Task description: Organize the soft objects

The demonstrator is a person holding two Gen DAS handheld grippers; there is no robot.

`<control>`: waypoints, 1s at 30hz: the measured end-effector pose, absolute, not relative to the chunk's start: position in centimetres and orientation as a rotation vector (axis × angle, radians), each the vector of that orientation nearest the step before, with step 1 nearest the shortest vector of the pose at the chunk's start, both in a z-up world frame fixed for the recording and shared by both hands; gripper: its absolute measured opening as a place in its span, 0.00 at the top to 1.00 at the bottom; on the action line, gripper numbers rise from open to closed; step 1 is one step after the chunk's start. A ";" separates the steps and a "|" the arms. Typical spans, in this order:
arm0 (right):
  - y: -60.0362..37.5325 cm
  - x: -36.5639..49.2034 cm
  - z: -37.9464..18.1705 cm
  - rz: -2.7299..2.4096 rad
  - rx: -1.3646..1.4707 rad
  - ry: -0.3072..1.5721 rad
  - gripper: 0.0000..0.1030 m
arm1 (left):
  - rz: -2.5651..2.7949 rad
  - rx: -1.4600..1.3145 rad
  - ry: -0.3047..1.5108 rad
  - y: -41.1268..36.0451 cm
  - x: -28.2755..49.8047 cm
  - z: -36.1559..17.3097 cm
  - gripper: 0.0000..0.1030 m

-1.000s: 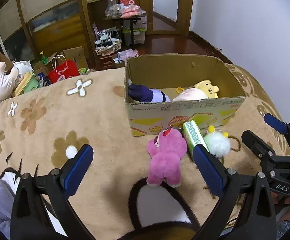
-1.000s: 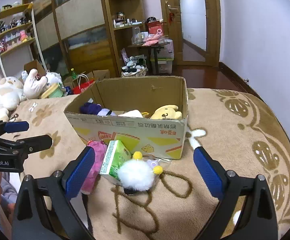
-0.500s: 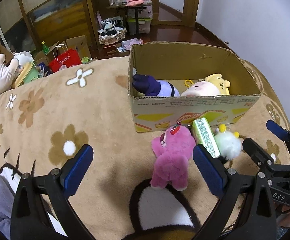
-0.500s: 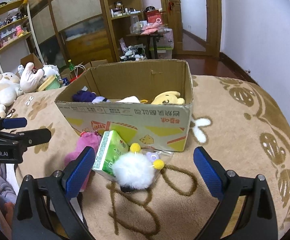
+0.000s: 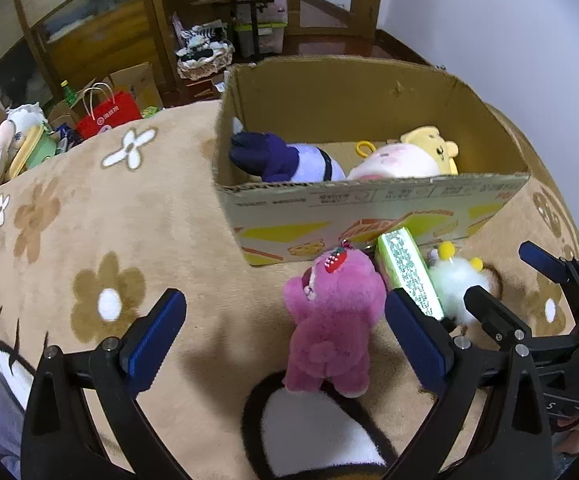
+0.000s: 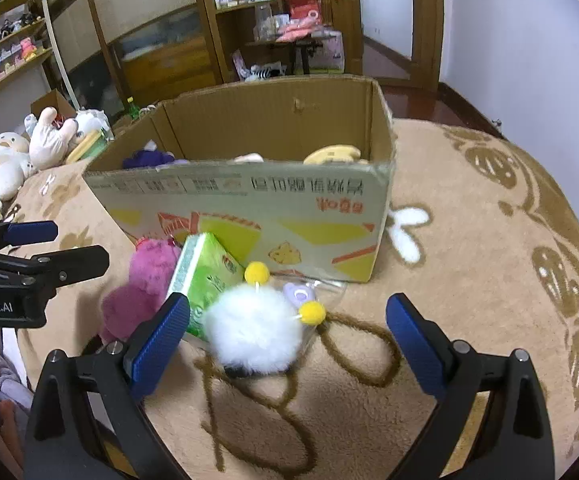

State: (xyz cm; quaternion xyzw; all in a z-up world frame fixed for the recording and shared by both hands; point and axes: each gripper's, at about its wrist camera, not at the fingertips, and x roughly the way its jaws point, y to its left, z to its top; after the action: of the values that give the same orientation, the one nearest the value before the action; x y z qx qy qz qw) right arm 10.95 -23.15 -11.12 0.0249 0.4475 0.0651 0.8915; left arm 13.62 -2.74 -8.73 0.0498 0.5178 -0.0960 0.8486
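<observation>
Setting: a lived-in room of a home, likely a bedroom or playroom. Evidence:
- plush tan blanket (image 5: 161, 216) with flower and cartoon motifs, spread over a bed-like surface;
- stuffed toys (image 6: 5, 160) heaped at its far left edge;
- wooden shelving (image 6: 225, 12) crowded with small household items, and side shelves (image 6: 13, 48) of small figures;
- wooden door (image 6: 339, 4) with a handle, ajar onto a passage;
- dark polished wood floor (image 5: 329, 44) holding a wicker basket (image 5: 205, 56) of clothes, a red paper shopping bag (image 5: 109, 114), storage bins, open cartons.
</observation>
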 end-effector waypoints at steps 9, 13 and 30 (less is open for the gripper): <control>-22.7 11.7 -13.7 0.134 0.032 1.008 0.00 | -0.220 0.128 1.188 -3.4 15.2 -11.8 0.04; -22.8 12.3 -14.3 0.132 0.038 1.023 0.03 | -0.219 0.137 1.215 -3.7 15.7 -12.9 0.04; -22.0 13.9 -16.4 0.170 0.027 1.090 0.44 | -0.297 -0.036 1.327 -3.2 17.6 -15.8 0.28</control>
State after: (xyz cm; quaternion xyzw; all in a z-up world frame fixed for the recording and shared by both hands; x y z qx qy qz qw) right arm 13.94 -22.00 -16.42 0.0126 0.5179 0.0809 0.8515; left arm 17.58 -3.18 -15.78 -0.0164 0.6136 -0.1372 0.7775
